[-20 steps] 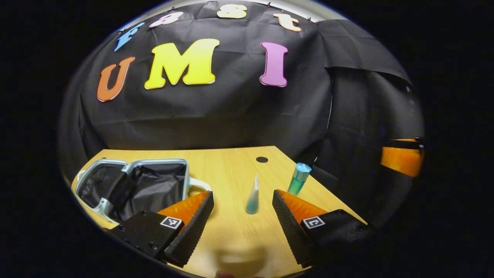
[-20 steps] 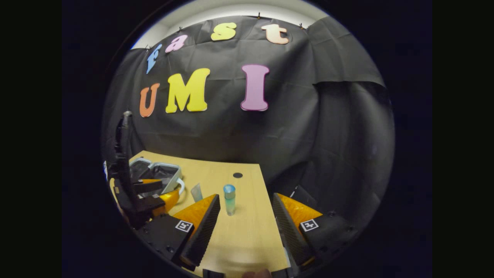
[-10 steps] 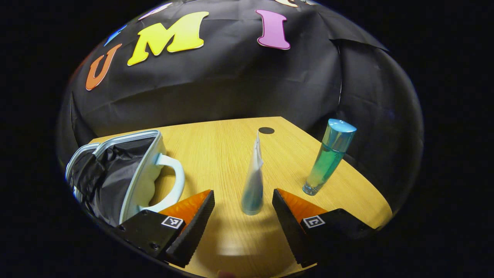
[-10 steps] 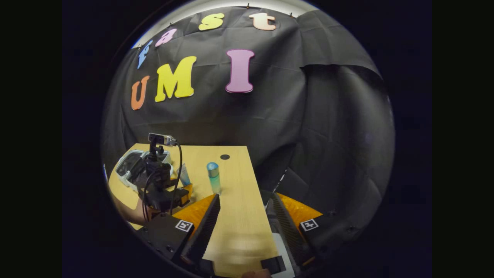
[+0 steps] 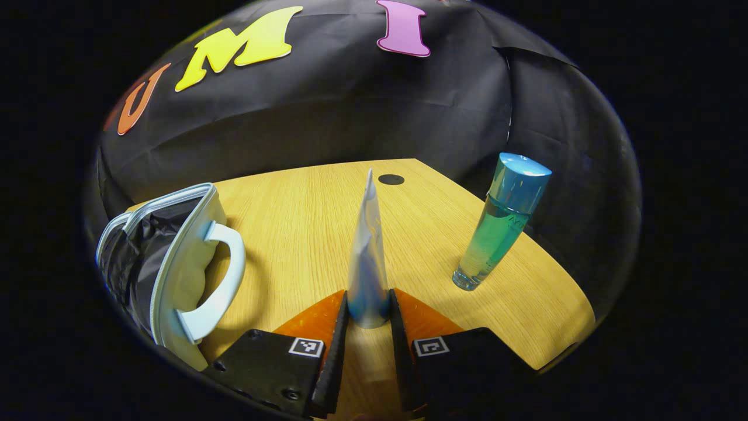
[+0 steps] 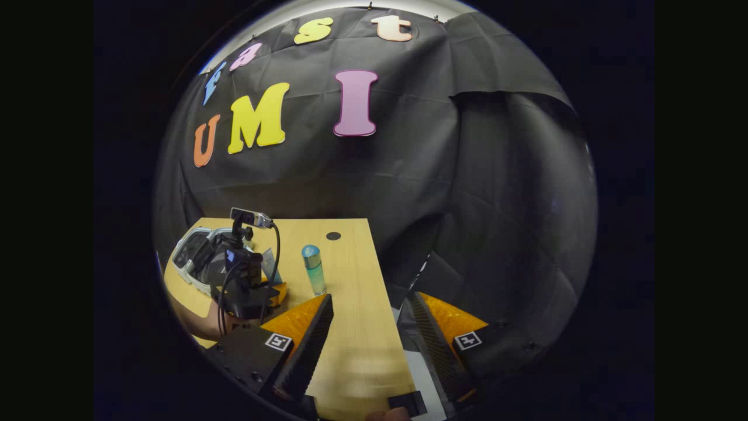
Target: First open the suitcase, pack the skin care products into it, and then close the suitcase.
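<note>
Pale-blue zip suitcase [image 5: 175, 257] lies open left of the left gripper [image 5: 368, 318], which pinches the upright silvery-blue tube [image 5: 367, 263]. Teal capped bottle [image 5: 499, 225] waits right; right gripper [image 6: 367, 327] spread. Nothing packed yet.

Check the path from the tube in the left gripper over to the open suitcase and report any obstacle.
Nothing visible blocks it. The left gripper is shut on the tube; bare table lies between it and the open suitcase. The bottle stands on the other side.
</note>
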